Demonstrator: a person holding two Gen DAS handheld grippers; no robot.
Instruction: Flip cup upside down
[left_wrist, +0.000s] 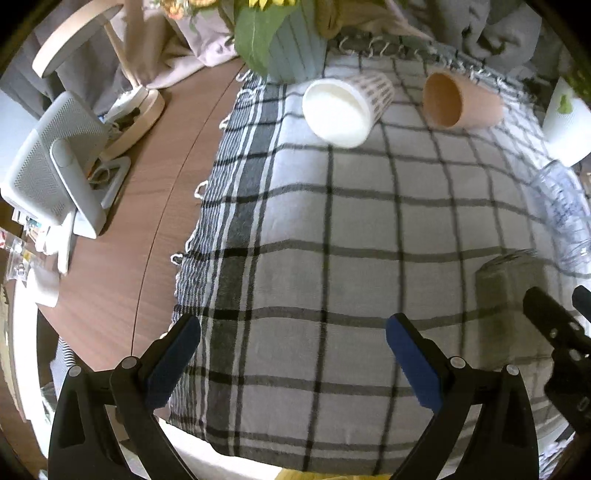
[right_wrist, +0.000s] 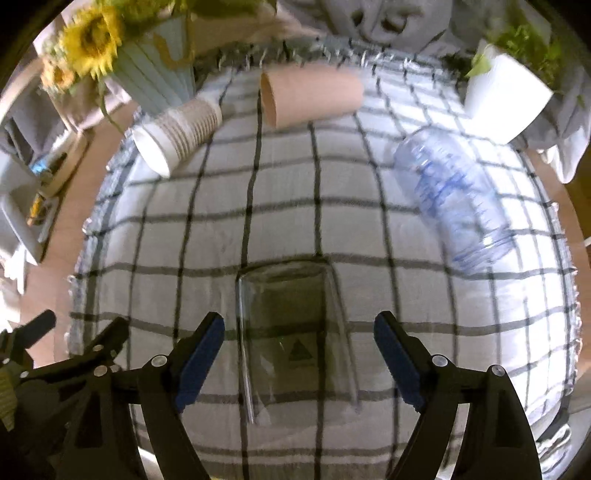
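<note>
A clear glass cup (right_wrist: 295, 332) stands on the checked cloth (right_wrist: 424, 280) between the open fingers of my right gripper (right_wrist: 299, 343), not gripped; it looks base-up. In the left wrist view it is the dim grey shape (left_wrist: 506, 291) at the right. My left gripper (left_wrist: 291, 354) is open and empty over bare cloth (left_wrist: 332, 229). The right gripper's black frame (left_wrist: 557, 325) shows at that view's right edge. A white patterned cup (left_wrist: 343, 107) and a tan cup (left_wrist: 458, 99) lie on their sides at the far end.
A clear plastic bottle (right_wrist: 450, 199) lies on its side at the right. A sunflower vase (right_wrist: 155, 70) and a white plant pot (right_wrist: 506, 96) stand at the back. A grey fan (left_wrist: 55, 166) and a lamp base (left_wrist: 136, 114) stand on the wooden table (left_wrist: 155, 206) at the left.
</note>
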